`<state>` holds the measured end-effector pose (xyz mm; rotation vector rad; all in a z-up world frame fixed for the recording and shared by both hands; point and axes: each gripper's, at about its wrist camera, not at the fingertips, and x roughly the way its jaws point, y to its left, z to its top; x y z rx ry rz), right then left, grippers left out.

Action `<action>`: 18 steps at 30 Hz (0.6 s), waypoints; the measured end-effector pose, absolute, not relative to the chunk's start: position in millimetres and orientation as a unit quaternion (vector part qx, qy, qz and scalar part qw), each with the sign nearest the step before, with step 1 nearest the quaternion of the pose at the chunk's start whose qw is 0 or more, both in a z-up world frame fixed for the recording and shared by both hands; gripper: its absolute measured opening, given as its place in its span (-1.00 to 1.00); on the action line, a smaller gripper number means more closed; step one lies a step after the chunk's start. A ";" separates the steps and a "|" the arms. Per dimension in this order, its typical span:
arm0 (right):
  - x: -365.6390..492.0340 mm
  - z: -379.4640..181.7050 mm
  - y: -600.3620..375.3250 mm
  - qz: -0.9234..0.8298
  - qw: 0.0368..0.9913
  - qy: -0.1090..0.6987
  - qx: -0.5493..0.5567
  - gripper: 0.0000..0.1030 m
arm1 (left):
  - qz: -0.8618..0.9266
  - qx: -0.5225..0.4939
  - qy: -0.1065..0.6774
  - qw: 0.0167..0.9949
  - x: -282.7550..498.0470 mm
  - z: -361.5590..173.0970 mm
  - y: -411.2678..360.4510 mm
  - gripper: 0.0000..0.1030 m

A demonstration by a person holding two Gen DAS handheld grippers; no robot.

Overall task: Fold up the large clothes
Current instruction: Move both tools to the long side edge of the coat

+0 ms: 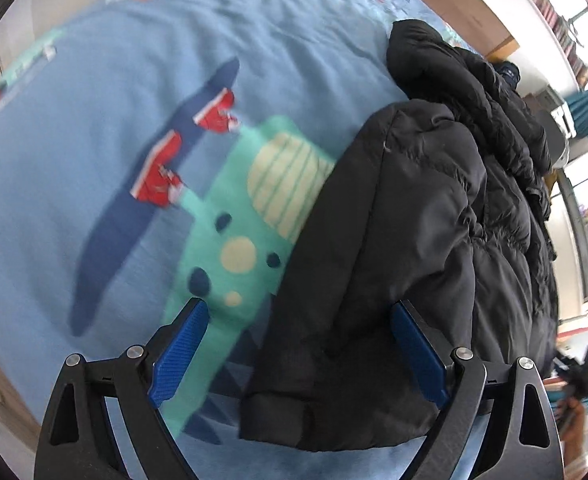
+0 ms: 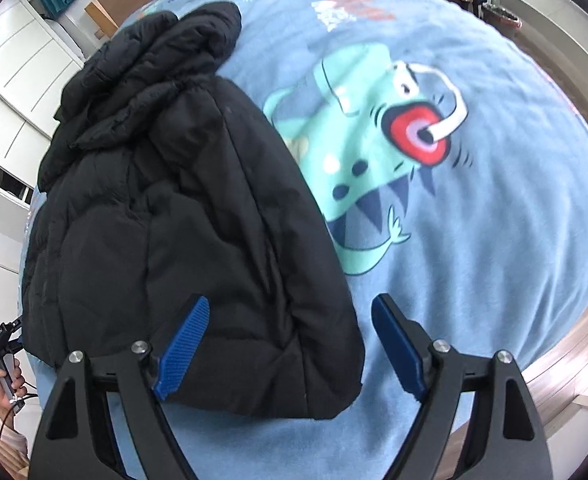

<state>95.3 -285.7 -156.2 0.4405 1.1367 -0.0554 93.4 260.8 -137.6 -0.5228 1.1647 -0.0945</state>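
Left wrist view: black puffer jacket (image 1: 414,240) is laid on the bed (image 1: 93,160); left hand-held gripper (image 1: 298,344) and right hand-held gripper (image 2: 289,344) are spread over its hem corners, probably for grabbing.

My left wrist camera looks steeply down along its fingers, close over the black jacket (image 1: 414,240) — my right does likewise from the opposite side. Both share the jacket and blue bedcover (image 2: 514,220).
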 end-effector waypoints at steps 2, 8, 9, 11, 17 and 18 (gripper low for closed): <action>97.1 -164.8 -285.2 -0.019 0.815 0.538 0.214 0.62 | -0.053 -0.259 0.542 0.797 91.8 -140.9 260.4 0.79; 101.3 -181.4 -287.9 -0.007 0.804 0.544 0.239 0.66 | -0.079 -0.297 0.542 0.782 87.3 -148.4 257.9 0.82; 101.9 -183.3 -286.9 -0.002 0.802 0.546 0.240 0.67 | -0.086 -0.302 0.542 0.779 86.8 -149.2 256.7 0.82; 102.1 -186.1 -283.7 0.007 0.800 0.551 0.238 0.67 | -0.093 -0.304 0.542 0.778 86.7 -149.2 254.9 0.82; 102.4 -190.4 -275.3 0.025 0.795 0.557 0.239 0.67 | -0.118 -0.313 0.540 0.772 89.4 -147.7 243.2 0.82; 103.6 -190.8 -273.1 0.026 0.794 0.557 0.241 0.68 | -0.119 -0.312 0.539 0.773 89.1 -147.2 242.4 0.82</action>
